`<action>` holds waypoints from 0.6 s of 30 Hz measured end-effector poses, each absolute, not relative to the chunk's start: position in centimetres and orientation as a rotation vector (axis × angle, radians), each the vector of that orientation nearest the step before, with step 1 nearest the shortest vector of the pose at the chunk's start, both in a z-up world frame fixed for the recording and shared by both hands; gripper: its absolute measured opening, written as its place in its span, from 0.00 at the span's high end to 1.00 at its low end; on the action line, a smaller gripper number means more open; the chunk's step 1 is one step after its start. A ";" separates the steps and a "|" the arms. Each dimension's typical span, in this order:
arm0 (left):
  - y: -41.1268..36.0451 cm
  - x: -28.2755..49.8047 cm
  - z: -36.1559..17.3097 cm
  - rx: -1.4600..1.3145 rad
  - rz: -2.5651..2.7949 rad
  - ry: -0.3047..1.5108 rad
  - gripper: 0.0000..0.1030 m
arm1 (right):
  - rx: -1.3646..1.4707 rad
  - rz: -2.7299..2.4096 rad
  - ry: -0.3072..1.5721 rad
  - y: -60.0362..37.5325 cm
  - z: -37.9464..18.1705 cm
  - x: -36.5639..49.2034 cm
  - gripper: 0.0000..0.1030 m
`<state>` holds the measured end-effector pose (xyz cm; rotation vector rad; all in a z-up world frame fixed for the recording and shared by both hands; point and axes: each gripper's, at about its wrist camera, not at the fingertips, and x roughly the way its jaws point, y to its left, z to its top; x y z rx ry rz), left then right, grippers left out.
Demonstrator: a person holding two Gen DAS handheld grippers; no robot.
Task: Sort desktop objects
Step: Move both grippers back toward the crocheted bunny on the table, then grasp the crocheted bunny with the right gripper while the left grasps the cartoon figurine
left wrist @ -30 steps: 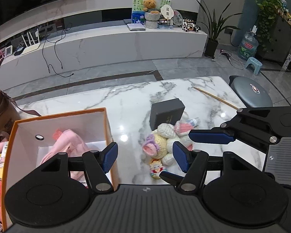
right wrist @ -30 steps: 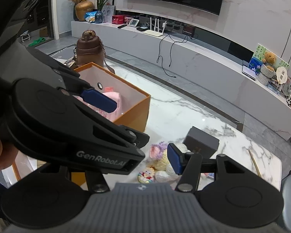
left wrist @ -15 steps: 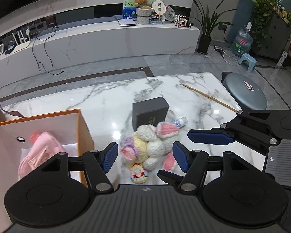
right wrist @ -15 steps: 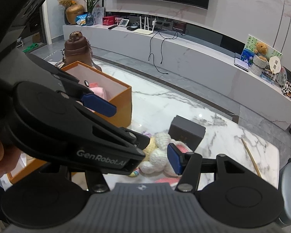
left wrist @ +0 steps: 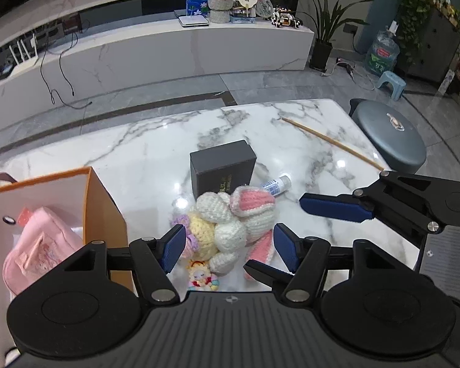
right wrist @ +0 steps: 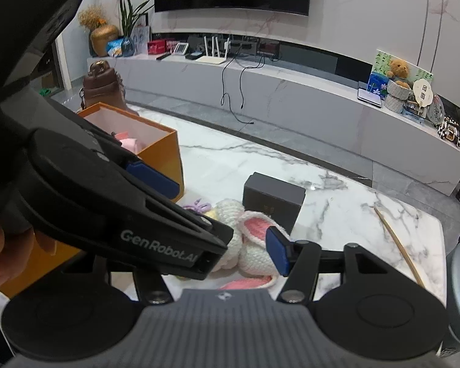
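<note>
both grippers have come lower and nearer the crocheted bunny [left wrist: 236,224], which now sits larger at lower centre of the left wrist view, and the orange box [left wrist: 107,202] has slid toward the left edge. left gripper [left wrist: 227,247] stands wide with the bunny showing between its blue pads, not pressed. right gripper [left wrist: 291,220] has just been opening and stands apart around the bunny's pink ear, gripping nothing; the black box [left wrist: 224,165] lies just behind the toy on the marble table [left wrist: 138,159].
</note>
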<state>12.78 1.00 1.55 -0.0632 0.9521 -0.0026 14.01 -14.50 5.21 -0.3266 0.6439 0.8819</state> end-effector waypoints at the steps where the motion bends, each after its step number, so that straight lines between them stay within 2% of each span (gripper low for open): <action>1: 0.9 12.8 1.5 -0.054 0.001 0.950 0.28 | -0.317 0.878 0.640 -14.6 4.9 14.2 0.35; 4: 1.3 13.1 1.6 -0.046 0.012 0.947 0.28 | -0.293 0.865 0.655 -14.8 3.9 15.4 0.32; 11: 4.0 13.4 2.6 -0.117 0.056 0.912 0.28 | -0.361 0.926 0.594 -13.7 1.2 16.6 0.15; 18: 5.7 13.5 3.1 -0.148 0.069 0.904 0.27 | -0.448 0.971 0.570 -11.5 -1.2 17.0 0.15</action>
